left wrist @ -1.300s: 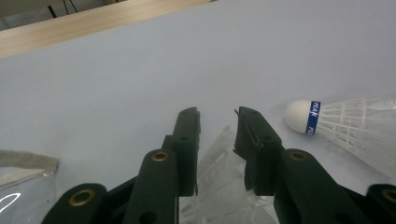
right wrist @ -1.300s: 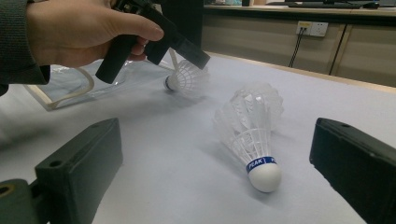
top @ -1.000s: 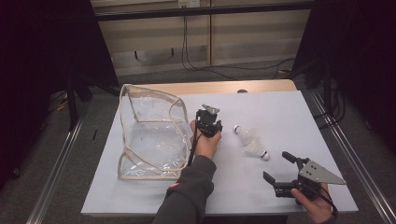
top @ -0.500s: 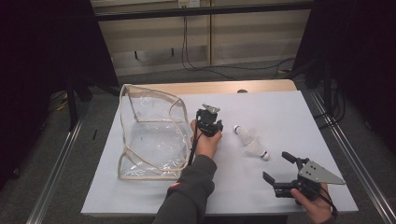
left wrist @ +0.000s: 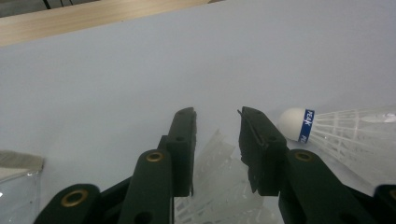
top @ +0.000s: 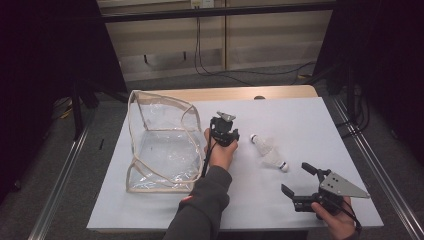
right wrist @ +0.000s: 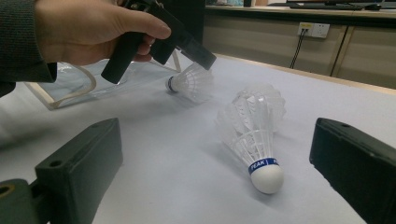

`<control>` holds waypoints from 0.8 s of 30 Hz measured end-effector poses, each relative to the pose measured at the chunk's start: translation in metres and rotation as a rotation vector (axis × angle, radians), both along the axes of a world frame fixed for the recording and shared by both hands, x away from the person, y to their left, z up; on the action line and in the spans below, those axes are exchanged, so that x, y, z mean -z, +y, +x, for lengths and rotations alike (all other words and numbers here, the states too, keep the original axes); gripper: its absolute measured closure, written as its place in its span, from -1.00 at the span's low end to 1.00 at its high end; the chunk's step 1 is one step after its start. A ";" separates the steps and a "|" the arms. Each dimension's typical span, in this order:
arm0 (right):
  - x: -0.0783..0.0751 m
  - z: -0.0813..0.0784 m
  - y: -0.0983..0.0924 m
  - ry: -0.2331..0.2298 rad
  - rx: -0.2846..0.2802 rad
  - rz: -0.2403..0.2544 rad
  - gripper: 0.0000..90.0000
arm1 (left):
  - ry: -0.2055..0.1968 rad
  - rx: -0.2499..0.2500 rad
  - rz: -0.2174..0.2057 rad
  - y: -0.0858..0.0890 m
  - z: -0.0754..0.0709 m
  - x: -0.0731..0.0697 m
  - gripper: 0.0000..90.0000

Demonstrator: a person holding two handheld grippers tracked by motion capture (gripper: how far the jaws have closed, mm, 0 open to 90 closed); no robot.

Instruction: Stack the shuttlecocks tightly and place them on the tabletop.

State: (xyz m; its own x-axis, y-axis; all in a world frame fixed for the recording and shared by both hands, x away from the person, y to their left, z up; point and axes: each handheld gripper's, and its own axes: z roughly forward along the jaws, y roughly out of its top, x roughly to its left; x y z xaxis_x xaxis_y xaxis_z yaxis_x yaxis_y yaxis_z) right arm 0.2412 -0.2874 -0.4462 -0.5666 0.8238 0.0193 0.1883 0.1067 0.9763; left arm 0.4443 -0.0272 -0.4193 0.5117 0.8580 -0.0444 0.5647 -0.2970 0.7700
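a white table [top: 300, 120] in a dim room carries a clear bag [top: 160, 145] at its left. just right of the bag, the left gripper [left wrist: 217, 135] has its jaws partly apart astride a shuttlecock's [left wrist: 219, 186] feathers. whether the pads press it, i cannot tell. two more shuttlecocks [top: 267, 152] lie stacked further right, with the right gripper [top: 299, 181] wide open and empty nearby. nothing looks bagged yet.

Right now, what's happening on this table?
A person works two handheld grippers over a white table. The left gripper is around the skirt of a shuttlecock beside the clear plastic bag, jaws near the feathers, though a firm pinch isn't certain. Two more shuttlecocks lie mid-table, end to end. The right gripper sits open near the front edge, aimed at them.
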 end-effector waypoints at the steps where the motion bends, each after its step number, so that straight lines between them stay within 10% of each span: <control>1: 0.000 0.000 0.000 0.000 -0.001 0.000 -0.96 | 0.003 0.002 0.002 0.000 0.000 0.000 0.46; 24: 0.000 0.000 0.000 -0.001 -0.005 -0.004 -0.96 | 0.008 -0.013 -0.008 0.001 0.000 0.000 0.45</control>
State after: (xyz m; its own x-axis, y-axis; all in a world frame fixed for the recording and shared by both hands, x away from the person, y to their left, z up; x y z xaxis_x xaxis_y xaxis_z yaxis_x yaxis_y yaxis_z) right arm 0.2410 -0.2871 -0.4461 -0.5706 0.8210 0.0158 0.1869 0.1111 0.9761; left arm 0.4447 -0.0260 -0.4195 0.5004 0.8640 -0.0554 0.5743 -0.2833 0.7680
